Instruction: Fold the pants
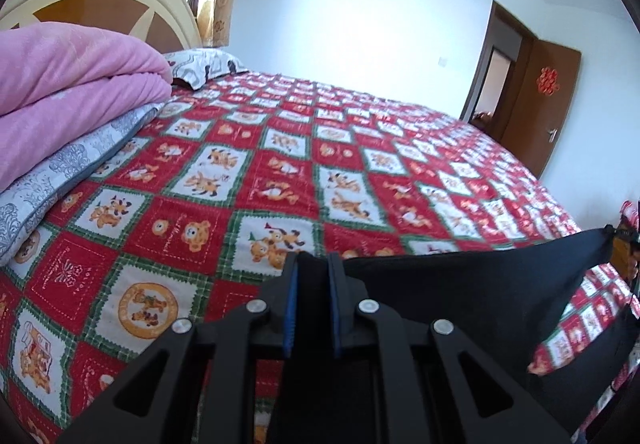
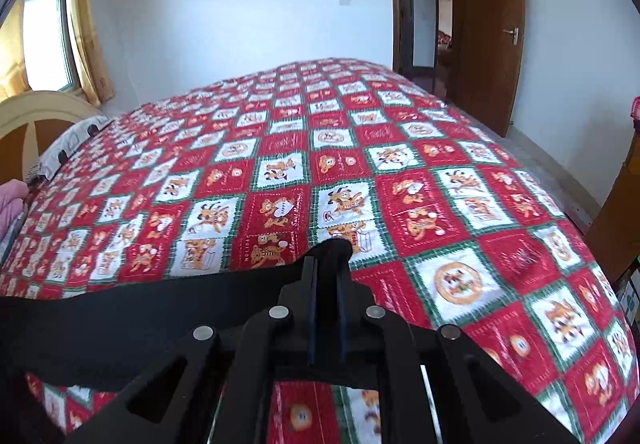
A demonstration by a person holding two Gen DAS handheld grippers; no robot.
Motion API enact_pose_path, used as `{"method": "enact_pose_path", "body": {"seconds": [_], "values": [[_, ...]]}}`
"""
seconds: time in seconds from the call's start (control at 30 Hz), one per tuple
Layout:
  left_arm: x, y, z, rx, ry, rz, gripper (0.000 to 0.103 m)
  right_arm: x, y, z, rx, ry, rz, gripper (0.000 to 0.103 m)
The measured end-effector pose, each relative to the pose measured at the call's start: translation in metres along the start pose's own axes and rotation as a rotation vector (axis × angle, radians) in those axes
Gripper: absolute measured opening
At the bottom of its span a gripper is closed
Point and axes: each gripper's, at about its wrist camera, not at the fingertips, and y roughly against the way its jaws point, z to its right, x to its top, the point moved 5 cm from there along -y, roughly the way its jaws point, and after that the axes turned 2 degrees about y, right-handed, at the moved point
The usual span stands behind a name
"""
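Black pants (image 1: 472, 284) hang stretched between my two grippers above the bed. In the left wrist view my left gripper (image 1: 312, 264) is shut on one end of the black cloth, which runs off to the right and is pulled taut to a far corner. In the right wrist view my right gripper (image 2: 326, 264) is shut on the other end of the pants (image 2: 140, 320); a fold of cloth pokes out past the fingertips and the band of fabric runs off to the left. The lower part of the pants is hidden under the grippers.
A bed with a red, white and green cartoon quilt (image 1: 280, 172) fills both views. Folded pink bedding (image 1: 68, 84) on a grey patterned pillow lies at the left by the headboard (image 1: 100, 4). A brown door (image 2: 488, 28) stands open at the far right, and wooden furniture (image 2: 616, 212) flanks the bed's right side.
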Motion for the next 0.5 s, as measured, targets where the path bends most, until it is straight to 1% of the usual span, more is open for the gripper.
{"method": "enact_pose_path", "body": {"seconds": [0.3, 0.5], "values": [[-0.003, 0.037, 0.002, -0.078, 0.042, 0.073, 0.014, -0.024, 0.08, 0.021, 0.021, -0.043, 0.111, 0.008], [-0.018, 0.067, 0.001, -0.141, 0.062, 0.127, 0.014, -0.051, 0.133, 0.034, 0.039, -0.062, 0.181, 0.008]]}}
